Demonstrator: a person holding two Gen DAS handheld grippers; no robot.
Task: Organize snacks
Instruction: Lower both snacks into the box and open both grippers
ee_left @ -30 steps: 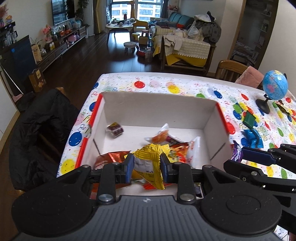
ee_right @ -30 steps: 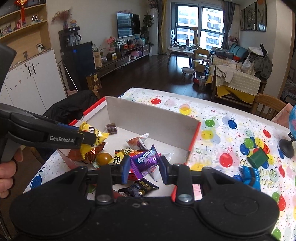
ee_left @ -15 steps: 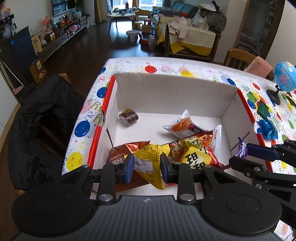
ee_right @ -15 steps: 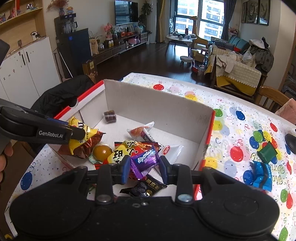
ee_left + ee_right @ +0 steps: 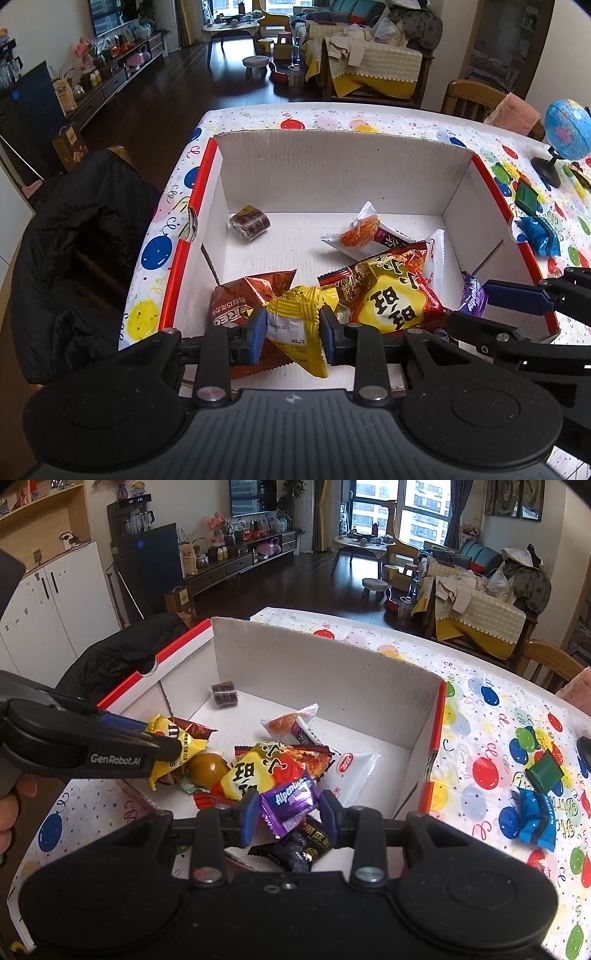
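A white cardboard box (image 5: 332, 173) with a red rim stands on the balloon-print tablecloth and holds several snack packets. My left gripper (image 5: 291, 332) is shut on a yellow packet (image 5: 295, 317), low over the box's near left corner above a brown Oreo packet (image 5: 236, 299). The right wrist view shows that gripper (image 5: 166, 749) and the yellow packet (image 5: 184, 746) from the side. My right gripper (image 5: 288, 812) has a purple Alpenliebe packet (image 5: 290, 801) between its pads. Its jaws are opening, and the packet still hangs there over the box's near right part.
A red-and-yellow packet (image 5: 391, 295), a brown round snack (image 5: 249, 223) and an orange one (image 5: 360, 234) lie in the box (image 5: 314, 664). A blue packet (image 5: 535, 819), a green block (image 5: 543, 771) and a globe (image 5: 567, 129) sit on the cloth to the right. A black jacket (image 5: 74, 229) drapes a chair on the left.
Both grippers came down toward the box with their packets, so the box now fills more of each view. The purple packet sits a little looser between the right pads.
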